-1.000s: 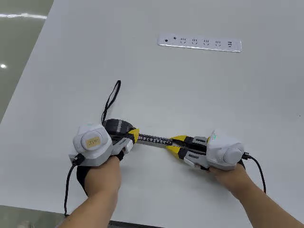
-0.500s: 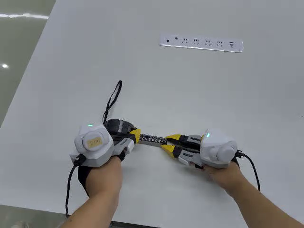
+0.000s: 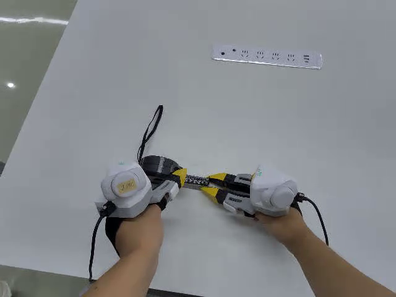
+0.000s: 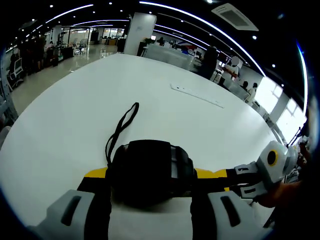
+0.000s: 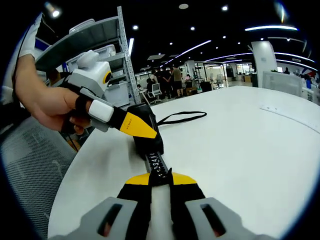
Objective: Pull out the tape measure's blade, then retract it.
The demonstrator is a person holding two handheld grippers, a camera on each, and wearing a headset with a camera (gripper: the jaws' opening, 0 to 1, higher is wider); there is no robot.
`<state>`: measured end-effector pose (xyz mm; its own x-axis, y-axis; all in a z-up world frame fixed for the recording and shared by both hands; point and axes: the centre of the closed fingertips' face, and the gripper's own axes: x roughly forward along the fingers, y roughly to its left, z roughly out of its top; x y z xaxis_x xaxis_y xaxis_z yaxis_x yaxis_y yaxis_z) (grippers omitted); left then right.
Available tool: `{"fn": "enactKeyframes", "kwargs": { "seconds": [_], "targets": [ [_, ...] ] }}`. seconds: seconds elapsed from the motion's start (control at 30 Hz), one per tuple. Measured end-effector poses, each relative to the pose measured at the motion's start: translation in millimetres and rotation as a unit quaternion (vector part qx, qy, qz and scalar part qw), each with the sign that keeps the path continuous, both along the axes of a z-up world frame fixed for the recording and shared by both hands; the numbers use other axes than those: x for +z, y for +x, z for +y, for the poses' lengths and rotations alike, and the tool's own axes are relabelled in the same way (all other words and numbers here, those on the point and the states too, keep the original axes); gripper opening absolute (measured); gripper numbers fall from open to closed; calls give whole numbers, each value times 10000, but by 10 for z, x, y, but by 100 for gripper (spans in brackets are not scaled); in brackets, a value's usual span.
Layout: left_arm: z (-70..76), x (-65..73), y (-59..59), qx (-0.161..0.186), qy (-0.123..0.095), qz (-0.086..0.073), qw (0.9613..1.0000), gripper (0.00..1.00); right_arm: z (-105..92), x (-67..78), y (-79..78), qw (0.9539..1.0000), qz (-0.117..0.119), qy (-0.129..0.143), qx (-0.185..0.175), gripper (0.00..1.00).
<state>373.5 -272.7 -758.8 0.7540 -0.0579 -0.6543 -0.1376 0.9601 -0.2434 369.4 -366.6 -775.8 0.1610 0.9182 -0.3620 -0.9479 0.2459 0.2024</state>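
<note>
On the table (image 3: 260,117), the left gripper (image 3: 175,180) clamps the tape measure (image 3: 157,166) while the right gripper (image 3: 211,184) pinches its short blade (image 3: 196,180), which should feed back slowly, straight and level.

Left tool (image 3: 174,183), right tool (image 3: 211,184), tips facing close, both clamped

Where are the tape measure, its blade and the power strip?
tape measure (image 4: 150,172), left gripper view, black case.
blade (image 5: 156,166), right gripper view, numbered strip.
power strip (image 3: 267,56), head view, its middle.
</note>
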Motion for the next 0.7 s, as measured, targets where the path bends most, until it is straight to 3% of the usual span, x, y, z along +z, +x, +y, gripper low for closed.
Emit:
{"fn": "enactKeyframes", "kwargs": {
  "seconds": [0.7],
  "targets": [
    [-1, 16, -12, 49, -60, -34, 10000, 61, 238, -1, 17, 9998, -125, -32, 165, 13]
  ]
}}
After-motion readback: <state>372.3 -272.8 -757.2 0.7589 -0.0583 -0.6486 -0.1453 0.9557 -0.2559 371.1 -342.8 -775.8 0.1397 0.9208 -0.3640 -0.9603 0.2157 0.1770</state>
